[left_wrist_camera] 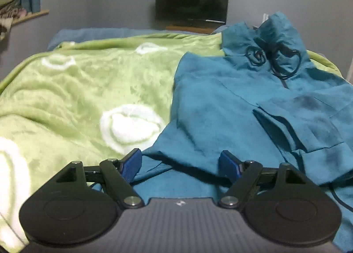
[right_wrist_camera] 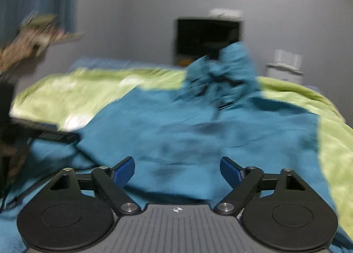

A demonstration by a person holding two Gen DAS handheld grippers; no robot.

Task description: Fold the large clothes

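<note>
Both tools wide, empty; hoodie [left_wrist_camera: 220, 103] drawstrings [left_wrist_camera: 284, 63] sharp left view, blurred right.

Hoodie [left_wrist_camera: 231, 98] on blanket [left_wrist_camera: 88, 89]

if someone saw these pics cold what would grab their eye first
The big teal hooded garment spread over the right side of the bed, its dark drawstrings looped near the hood. Next, the bright green blanket with white rings under it, filling the left. Low in each view, an open claw with blue pads hangs above the cloth: left, right.
</note>
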